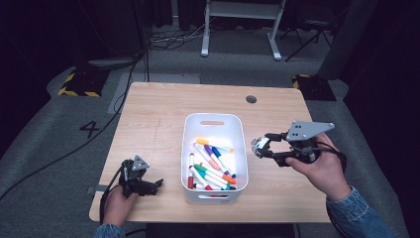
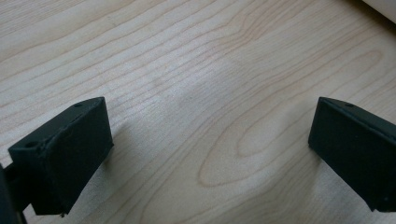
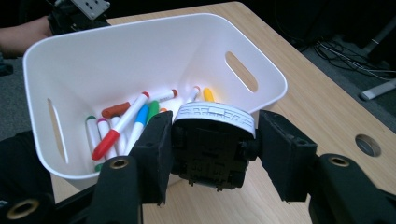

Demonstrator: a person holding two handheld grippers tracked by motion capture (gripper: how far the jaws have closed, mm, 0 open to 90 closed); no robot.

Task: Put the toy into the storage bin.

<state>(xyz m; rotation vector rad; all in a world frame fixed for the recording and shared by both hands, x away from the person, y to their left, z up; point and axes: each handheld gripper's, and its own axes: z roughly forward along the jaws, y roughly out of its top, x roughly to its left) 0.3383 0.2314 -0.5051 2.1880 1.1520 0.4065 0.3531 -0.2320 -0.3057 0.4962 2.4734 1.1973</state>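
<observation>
High view has the right gripper (image 1: 261, 147) lifted off the counter (image 1: 163, 114), just to the right of the white bin (image 1: 214, 121), with a small black-and-white gadget (image 1: 259, 147) pinched in its fingers. Up close in the right gripper view, that gadget (image 3: 212, 140) is a chunky black block with a white ribbed rim on top, maybe a stamp or a tape dispenser, honestly can't tell. The fingers (image 3: 156, 149) are clamped on both its sides, so it's held, not just sitting between them. It hangs right at the bin's near rim, not inside yet.

The bin already holds a heap of markers (image 1: 212, 166), red, green, blue, orange, purple caps all jumbled.

My read: this is the carry step, gadget picked up and headed for the bin. Next move would be to bring it over the rim, find a spot above the markers, then let the fingers part so it drops in. Worth clearing the rim properly first, since the block is bulky.

Left gripper (image 1: 148, 184) sits low on the counter, left of the bin, fingers (image 2: 65, 154) spread wide with only bare wood between them.
</observation>
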